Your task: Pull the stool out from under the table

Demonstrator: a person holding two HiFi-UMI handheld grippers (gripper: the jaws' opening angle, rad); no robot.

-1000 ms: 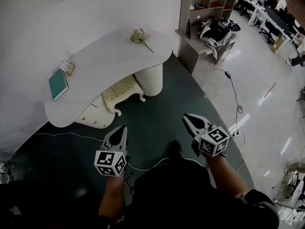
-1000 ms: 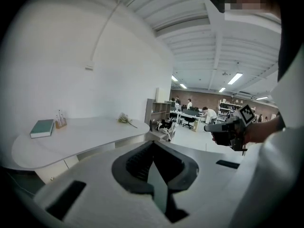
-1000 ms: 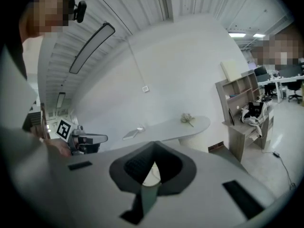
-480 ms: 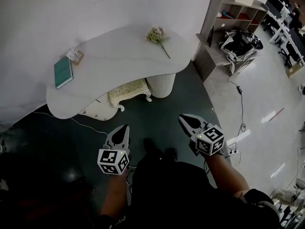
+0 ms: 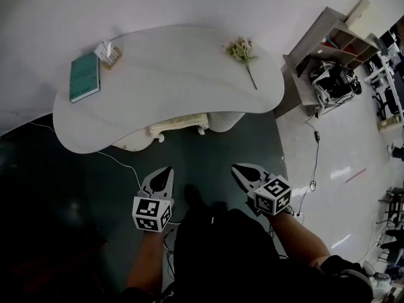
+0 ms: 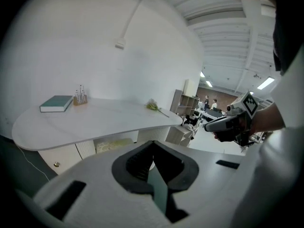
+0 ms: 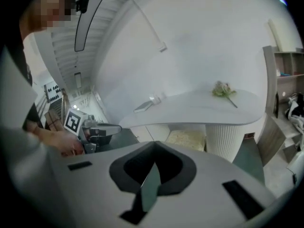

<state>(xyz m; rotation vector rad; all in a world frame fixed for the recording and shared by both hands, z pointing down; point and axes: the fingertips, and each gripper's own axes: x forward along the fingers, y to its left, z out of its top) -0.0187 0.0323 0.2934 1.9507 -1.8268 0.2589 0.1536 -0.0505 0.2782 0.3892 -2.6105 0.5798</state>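
One stool (image 5: 180,122) under one table (image 5: 177,74); left gripper (image 5: 164,171), right gripper (image 5: 237,168): jaws closed, empty.

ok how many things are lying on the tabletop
3 on the table: a teal book at its left end, a small holder just beside the book toward the wall, and a flower sprig near the right end. Nothing seems hidden.
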